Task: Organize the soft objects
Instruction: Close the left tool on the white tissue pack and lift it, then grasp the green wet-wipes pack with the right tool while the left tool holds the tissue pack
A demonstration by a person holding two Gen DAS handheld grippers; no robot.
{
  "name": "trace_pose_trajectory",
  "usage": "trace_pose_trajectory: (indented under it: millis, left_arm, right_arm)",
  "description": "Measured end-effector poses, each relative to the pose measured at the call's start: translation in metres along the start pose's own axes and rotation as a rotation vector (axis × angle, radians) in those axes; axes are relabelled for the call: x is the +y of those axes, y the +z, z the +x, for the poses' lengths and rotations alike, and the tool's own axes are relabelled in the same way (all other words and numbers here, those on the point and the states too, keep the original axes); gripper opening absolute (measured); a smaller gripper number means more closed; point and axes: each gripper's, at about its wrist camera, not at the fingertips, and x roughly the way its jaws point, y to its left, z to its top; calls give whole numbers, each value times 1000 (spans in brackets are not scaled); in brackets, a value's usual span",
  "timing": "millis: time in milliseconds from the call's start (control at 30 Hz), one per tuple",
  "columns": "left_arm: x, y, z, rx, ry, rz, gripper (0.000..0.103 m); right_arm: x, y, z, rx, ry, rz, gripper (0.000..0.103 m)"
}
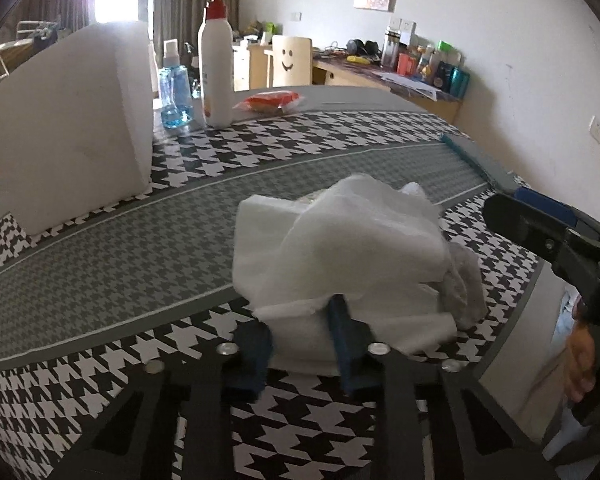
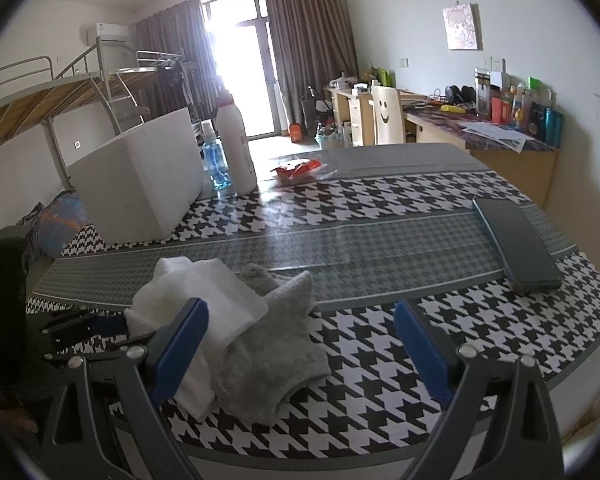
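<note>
A crumpled pile of white cloths (image 1: 340,240) lies on the houndstooth table (image 1: 100,248), with a grey sock (image 1: 464,288) at its right side. My left gripper (image 1: 300,320) has its blue fingers (image 1: 256,344) narrowed on the near fold of the white cloth. In the right wrist view the white cloths (image 2: 204,300) rest partly on the grey sock (image 2: 276,344). My right gripper (image 2: 300,310) stands open just in front of them, its left finger (image 2: 188,340) beside the cloth and nothing gripped. The left gripper's black frame (image 2: 88,328) shows at the left.
A white foam box (image 2: 140,176) stands at the table's back left, beside a white pump bottle (image 1: 216,60) and a blue bottle (image 1: 175,96). A red packet (image 1: 272,102) lies at the far edge. A dark flat case (image 2: 516,248) lies at the right.
</note>
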Motion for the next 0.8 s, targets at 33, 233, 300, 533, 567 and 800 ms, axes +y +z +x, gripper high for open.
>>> trace_pose_trajectory:
  millis: [33,233,300,533,567,800]
  left_arm:
    - [0,0,-1,-5,0,-1,25]
    - [-1,0,-8,-34,-27,9,17]
    - [-2,1,-14,-53,-31,21,16]
    - [6,3,-41,-121,-28,13,16]
    - [8,4,-44,-128,-26,8,16]
    - [20,7,-55,-158,-28,-30,16]
  right_arm:
    - [0,0,0,-1,0,-1,96]
    - [0,0,-2,-2,-5,-1,96]
    - [0,0,-3,-5,-6,1,96]
    - [1,2,-6,-10,-7,0,96]
    - [1,2,-6,-10,-7,0,96]
    - [6,1,-1,4,0,-8,96]
